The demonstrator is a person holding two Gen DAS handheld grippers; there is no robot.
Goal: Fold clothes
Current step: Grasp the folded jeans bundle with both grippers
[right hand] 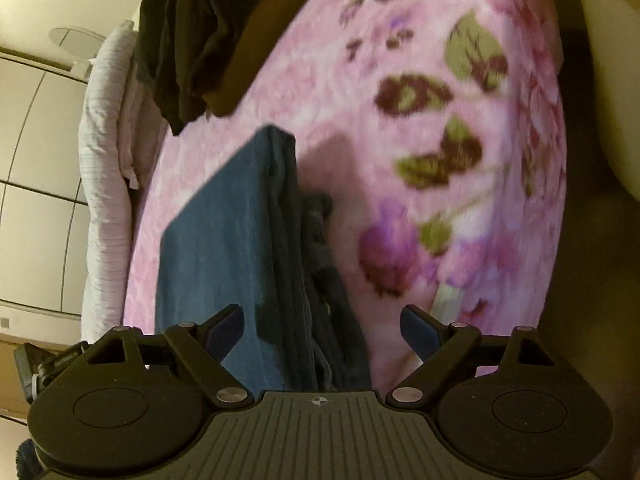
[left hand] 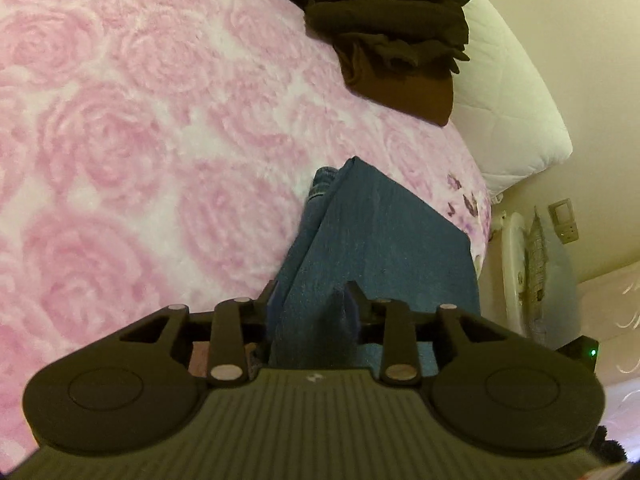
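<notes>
A folded pair of blue jeans [left hand: 380, 232] lies on a pink rose-patterned blanket [left hand: 140, 140]. My left gripper [left hand: 312, 300] is shut on the near edge of the jeans, with denim bunched between its fingers. In the right wrist view the same jeans [right hand: 240, 240] lie as a folded stack on the floral pink blanket [right hand: 420, 100]. My right gripper [right hand: 322, 326] is open and empty, held over the near end of the jeans, its jaws spread wide to either side of the stack.
A pile of dark brown and black clothes [left hand: 392, 28] sits at the far edge of the bed, also in the right wrist view [right hand: 208, 36]. A white pillow [left hand: 508, 100] lies beside it. Beyond the bed edge are a wall and white furniture [left hand: 608, 300].
</notes>
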